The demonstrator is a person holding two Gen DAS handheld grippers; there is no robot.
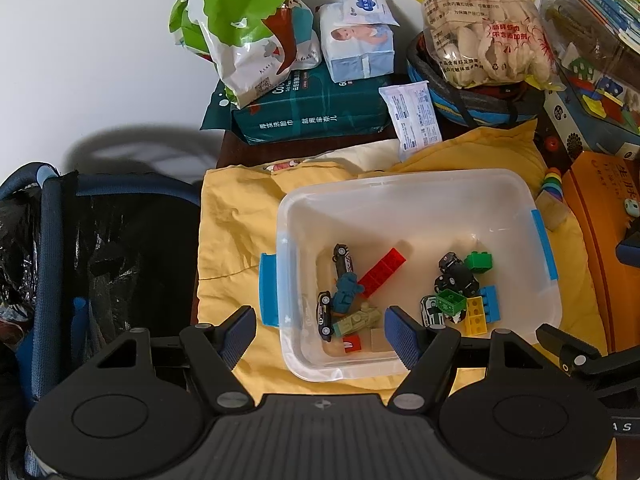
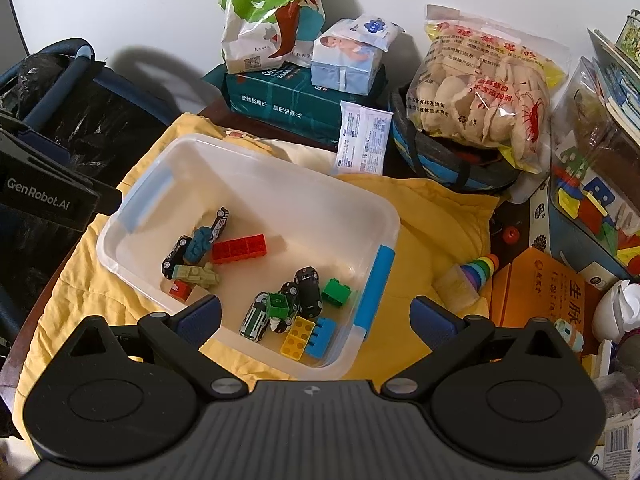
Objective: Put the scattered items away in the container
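A clear plastic container [image 1: 400, 179] [image 2: 288, 166] with blue latches sits on a yellow cloth [image 1: 236, 216]. Inside lie several toy cars and bricks, among them a red brick [image 1: 382, 270] [image 2: 239, 249], a green brick [image 2: 336, 292] and a yellow brick [image 2: 297, 337]. My left gripper [image 1: 320, 332] hovers open over the container's near left corner, holding nothing. The right gripper [image 2: 318, 316] is open and empty above the near edge by the right latch. A rainbow stacking toy [image 2: 478, 270] [image 1: 551, 186] on a wooden block lies on the cloth to the right of the container.
An orange box [image 2: 540, 292] with a small pale toy [image 2: 568, 332] on it stands at the right. Snack bags, tissue packs and a blue basket [image 2: 440, 160] crowd the back. A dark bin [image 1: 100, 248] stands to the left. A red bead [image 2: 511, 235] lies by a toy box.
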